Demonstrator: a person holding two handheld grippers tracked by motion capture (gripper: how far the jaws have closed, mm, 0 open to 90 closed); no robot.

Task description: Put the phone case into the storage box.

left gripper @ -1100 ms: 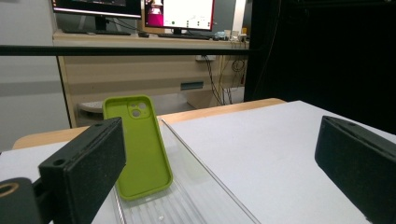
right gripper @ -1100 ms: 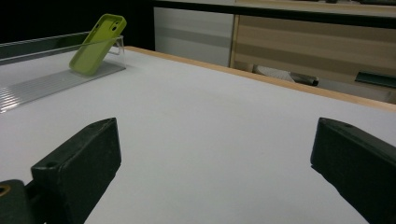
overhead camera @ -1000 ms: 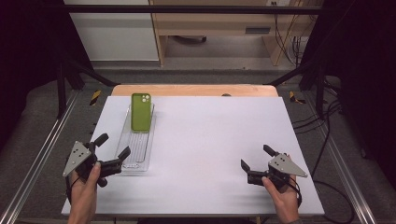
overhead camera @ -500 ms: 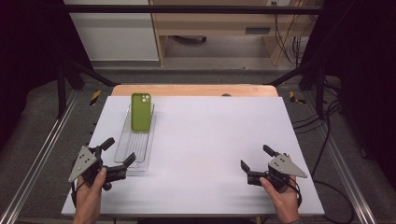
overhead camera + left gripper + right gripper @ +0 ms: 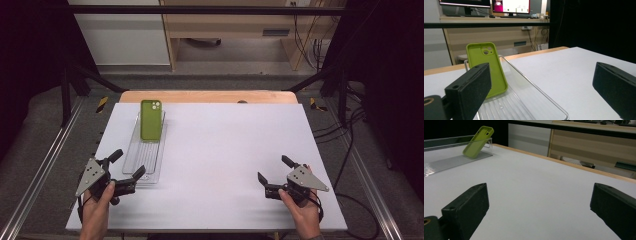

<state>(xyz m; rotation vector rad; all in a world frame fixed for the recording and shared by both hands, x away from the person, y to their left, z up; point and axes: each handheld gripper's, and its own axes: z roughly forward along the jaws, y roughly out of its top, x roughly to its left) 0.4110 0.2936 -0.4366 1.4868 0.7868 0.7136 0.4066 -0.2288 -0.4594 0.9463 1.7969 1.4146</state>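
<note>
**Both hand-held grippers spread and empty, phone case propped in the tray**

The left hand-held gripper (image 5: 128,166) sits at the near left corner of the white surface (image 5: 230,150), held in the person's left hand (image 5: 97,207). Its jaws are spread wide and pinch nothing. They point toward the near end of the clear plastic tray (image 5: 145,162), and one jaw tip lies just at the tray's near rim. In the left gripper view, the tray (image 5: 529,100) runs away between the two black jaws, with its ribbed floor visible.

The green phone case (image 5: 150,119) stands at the far end of the tray, tilted back against the tray's end wall, with the camera cut-out uppermost. In the left gripper view the phone case (image 5: 490,67) rises behind the left-hand jaw, which covers part of its lower edge. It is well apart from both grippers.

The right hand-held gripper (image 5: 274,176) rests at the near right of the surface, held in the right hand (image 5: 302,215). Its jaws are spread wide, with bare surface between them. In the right gripper view the phone case (image 5: 477,142) and tray (image 5: 446,161) appear far off at the upper left.
</note>
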